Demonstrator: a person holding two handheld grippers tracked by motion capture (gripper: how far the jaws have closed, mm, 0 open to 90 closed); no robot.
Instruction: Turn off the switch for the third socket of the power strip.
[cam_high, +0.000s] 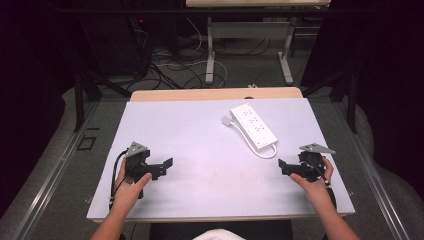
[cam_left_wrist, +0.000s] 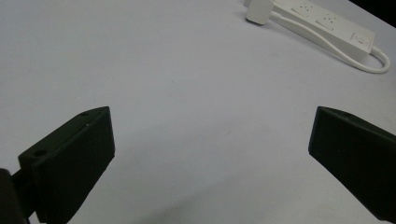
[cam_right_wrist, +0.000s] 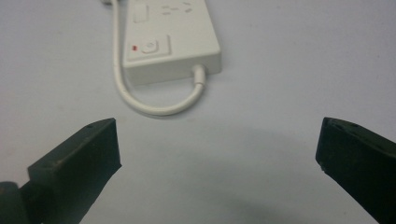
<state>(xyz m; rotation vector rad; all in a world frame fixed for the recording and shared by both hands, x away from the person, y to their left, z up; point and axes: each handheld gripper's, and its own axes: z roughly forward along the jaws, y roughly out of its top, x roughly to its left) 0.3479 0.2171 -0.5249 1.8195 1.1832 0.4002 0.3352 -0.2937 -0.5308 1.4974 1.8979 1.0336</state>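
A white power strip (cam_high: 253, 126) lies slantwise in the upper right part of the white table top (cam_high: 200, 150) in the high view, its plug (cam_high: 227, 120) just beside its upper left end and its white cord (cam_high: 267, 152) looping out from the lower end. Nothing else lies on the table, so bare surface runs between the strip and both tools.

The left gripper (cam_high: 162, 167) sits at the lower left, well apart from the strip, with its jaws spread wide and nothing between them. In the left gripper view the strip (cam_left_wrist: 327, 25) shows in the upper right corner.

The right gripper (cam_high: 286, 167) rests at the lower right, near the cord loop, its jaws also spread wide and empty. In the right gripper view the strip's switch end (cam_right_wrist: 170, 44) and cord loop (cam_right_wrist: 159, 105) lie near, ahead of the jaws.

Beyond the table's far edge, a tangle of cables (cam_high: 165, 62) covers the floor around a second table's legs (cam_high: 211, 50).
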